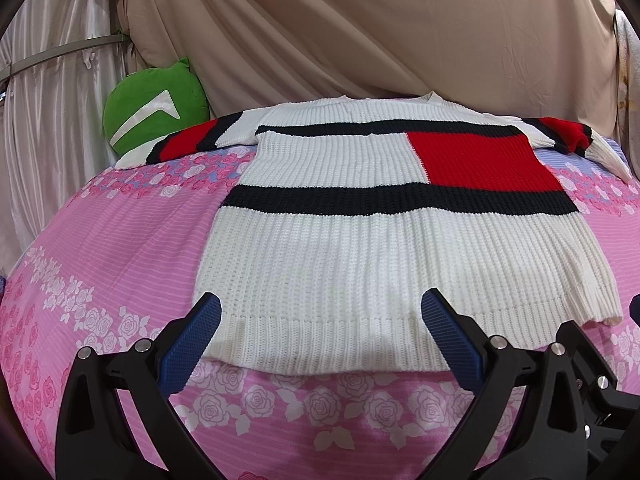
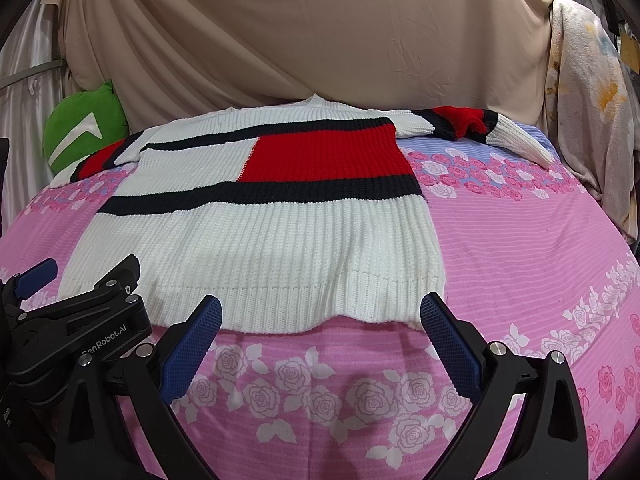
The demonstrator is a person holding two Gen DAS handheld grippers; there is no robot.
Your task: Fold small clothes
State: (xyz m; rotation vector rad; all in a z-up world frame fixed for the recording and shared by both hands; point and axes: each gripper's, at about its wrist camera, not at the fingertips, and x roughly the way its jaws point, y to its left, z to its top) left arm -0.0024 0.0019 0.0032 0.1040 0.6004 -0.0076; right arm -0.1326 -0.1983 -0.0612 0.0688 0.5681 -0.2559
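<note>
One green cushion [image 1: 156,108] with a white chevron mark sat at the far left against the beige drape [image 1: 360,28]. Beside it, one white knit sweater [image 1: 360,240] with two navy bands and a red block lay flat on the pink rose-print bedsheet [image 1: 120,248], both sleeves out. The left gripper [image 1: 320,312], marked "GenRobot.AI", and the right gripper [image 2: 320,312] each hovered spread wide at the hem, holding nothing.

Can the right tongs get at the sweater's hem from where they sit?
Probably yes. The right tongs stand open just short of the sweater, whose ribbed hem lies flat on the bedspread. Nothing lies between them; the left tongs sit off to the side.
</note>
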